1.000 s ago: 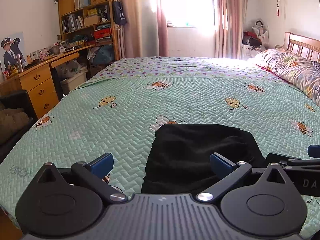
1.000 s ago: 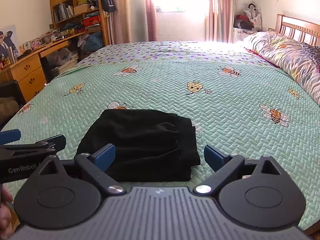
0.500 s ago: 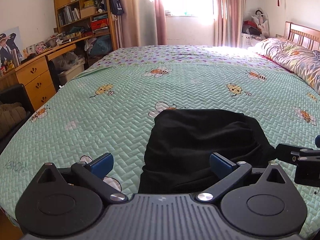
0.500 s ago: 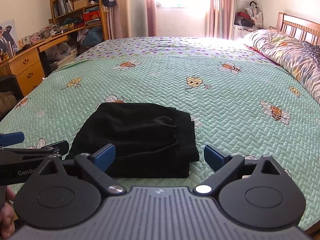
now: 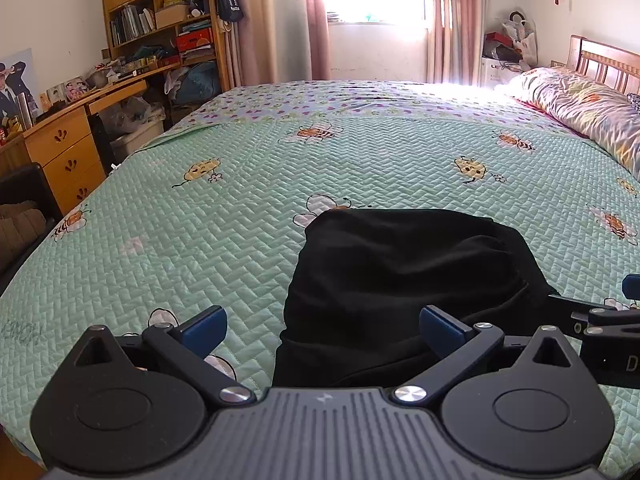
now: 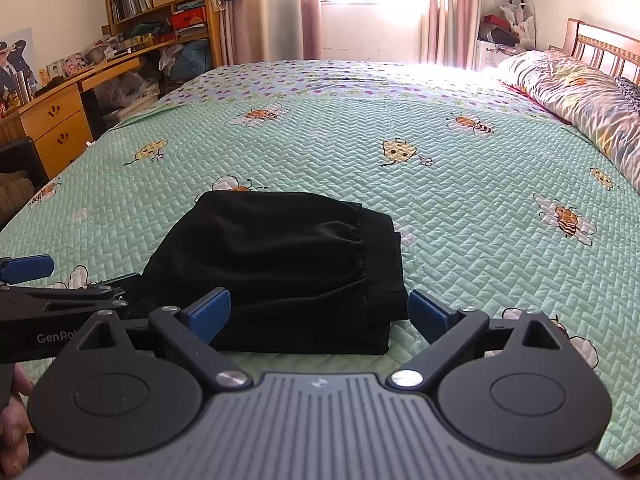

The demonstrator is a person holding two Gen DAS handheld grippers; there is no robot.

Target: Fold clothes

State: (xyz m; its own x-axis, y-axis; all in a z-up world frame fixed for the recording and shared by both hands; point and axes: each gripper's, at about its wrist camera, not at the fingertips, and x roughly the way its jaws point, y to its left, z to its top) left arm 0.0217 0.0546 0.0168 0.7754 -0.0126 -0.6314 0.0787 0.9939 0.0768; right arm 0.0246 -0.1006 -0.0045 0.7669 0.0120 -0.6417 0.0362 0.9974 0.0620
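Folded black garment [image 6: 288, 268] is seen lying on bee-print quilt [image 6: 460, 200]; left gripper [image 5: 320, 326] and right gripper [image 6: 319, 312] are held spread, nothing gripped.

left gripper [image 5: 322, 326] — black linkage arms, blue pads, silver screws | right gripper [image 6: 319, 310] — same build, ribbed grey housing | bare fingers [image 6: 12, 432]

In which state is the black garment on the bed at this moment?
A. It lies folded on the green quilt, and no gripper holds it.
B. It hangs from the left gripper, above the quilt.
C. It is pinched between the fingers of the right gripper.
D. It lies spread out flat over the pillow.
A: the black garment rests as a folded bundle on the green quilt, while the left gripper and right gripper are both open and empty.
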